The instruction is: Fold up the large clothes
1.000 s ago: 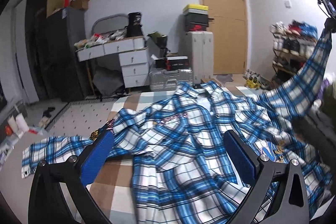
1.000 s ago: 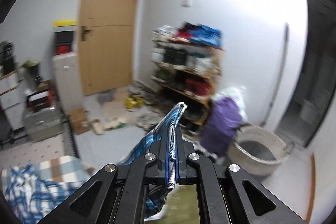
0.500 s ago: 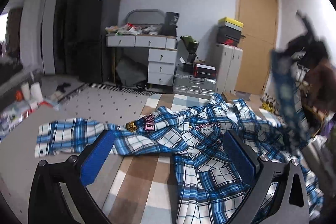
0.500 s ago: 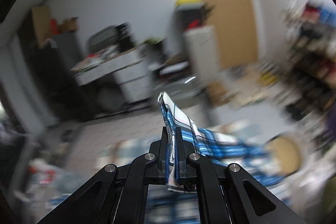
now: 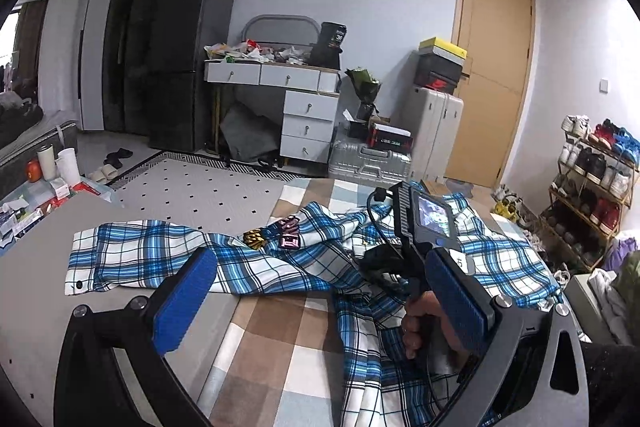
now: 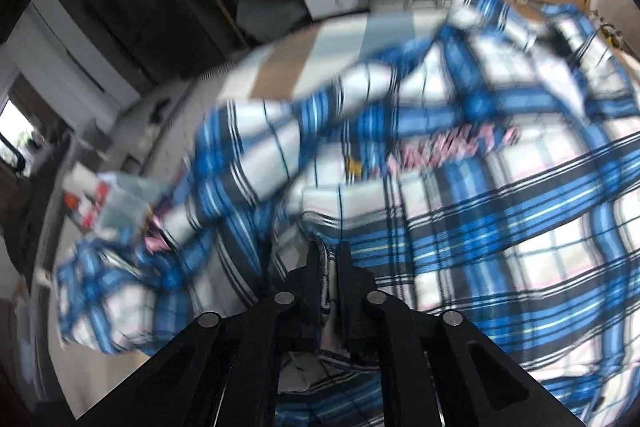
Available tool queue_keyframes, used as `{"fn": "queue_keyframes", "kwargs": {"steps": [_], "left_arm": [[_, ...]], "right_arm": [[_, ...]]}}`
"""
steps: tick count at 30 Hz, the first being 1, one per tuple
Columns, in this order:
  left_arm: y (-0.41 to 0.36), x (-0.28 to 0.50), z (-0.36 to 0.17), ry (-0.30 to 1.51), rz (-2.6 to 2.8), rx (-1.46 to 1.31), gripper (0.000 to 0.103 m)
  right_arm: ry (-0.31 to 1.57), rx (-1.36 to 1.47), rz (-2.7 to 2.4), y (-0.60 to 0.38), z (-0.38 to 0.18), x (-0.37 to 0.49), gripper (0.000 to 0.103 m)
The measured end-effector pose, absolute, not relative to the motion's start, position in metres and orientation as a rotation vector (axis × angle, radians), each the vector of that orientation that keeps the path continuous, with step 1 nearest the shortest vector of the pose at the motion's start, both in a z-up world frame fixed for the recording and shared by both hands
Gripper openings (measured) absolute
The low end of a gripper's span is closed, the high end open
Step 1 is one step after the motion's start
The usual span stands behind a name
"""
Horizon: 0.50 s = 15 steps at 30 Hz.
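Observation:
A blue and white plaid shirt (image 5: 500, 259) lies crumpled on a checked brown and white cover (image 5: 280, 339). One sleeve (image 5: 132, 255) stretches left onto the grey surface. My left gripper (image 5: 320, 263) hovers open just above the shirt's near side, nothing between its blue pads (image 5: 184, 291). A hand (image 5: 416, 323) holds the right gripper's body (image 5: 430, 217) low over the shirt's middle. In the right wrist view the right gripper (image 6: 329, 259) points down at the shirt (image 6: 500, 207). Its jaws are opening, a narrow fold of plaid cloth (image 6: 329, 279) still between them.
A white desk with drawers (image 5: 308, 107), a silver suitcase (image 5: 368, 159) and a black fridge (image 5: 188, 67) stand beyond the cover. A shoe rack (image 5: 592, 167) is at the right, by a wooden door (image 5: 492, 67). Cups and clutter (image 5: 52, 167) sit at the left.
The right gripper swung from high at the right down over the shirt's middle, carrying the plaid sleeve across with it. The left gripper shifted sideways and rolled a little, staying open.

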State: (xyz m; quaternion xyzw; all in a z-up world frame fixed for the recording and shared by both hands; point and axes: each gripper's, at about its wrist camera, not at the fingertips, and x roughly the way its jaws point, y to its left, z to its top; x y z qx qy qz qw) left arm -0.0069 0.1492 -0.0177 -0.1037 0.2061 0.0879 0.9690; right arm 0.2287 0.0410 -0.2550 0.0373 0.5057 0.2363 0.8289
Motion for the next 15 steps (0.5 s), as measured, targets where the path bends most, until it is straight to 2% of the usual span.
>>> {"fn": "queue_keyframes", "kwargs": {"steps": [3, 5, 6, 7, 9, 15], "left_arm": [[0.149, -0.006, -0.019, 0.421, 0.179, -0.199, 0.102], [0.148, -0.004, -0.020, 0.430, 0.180, -0.196, 0.102], [0.148, -0.003, -0.021, 0.436, 0.180, -0.196, 0.102], [0.147, -0.003, -0.022, 0.442, 0.179, -0.194, 0.102], [0.144, -0.002, -0.022, 0.445, 0.186, -0.187, 0.102], [0.134, 0.005, -0.027, 0.465, 0.198, -0.149, 0.102]], "right_arm": [[1.117, 0.111, 0.625, 0.030, -0.252, 0.230, 0.029], [1.047, 0.075, 0.708, 0.014, -0.231, 0.225, 0.027], [1.004, 0.047, 0.705, 0.003, -0.222, 0.223, 0.035], [0.957, 0.018, 0.678, -0.015, -0.212, 0.223, 0.052], [0.897, 0.013, 0.586, -0.059, -0.198, 0.229, 0.063], [0.900, -0.129, 0.104, -0.199, -0.207, 0.256, 0.063]]}}
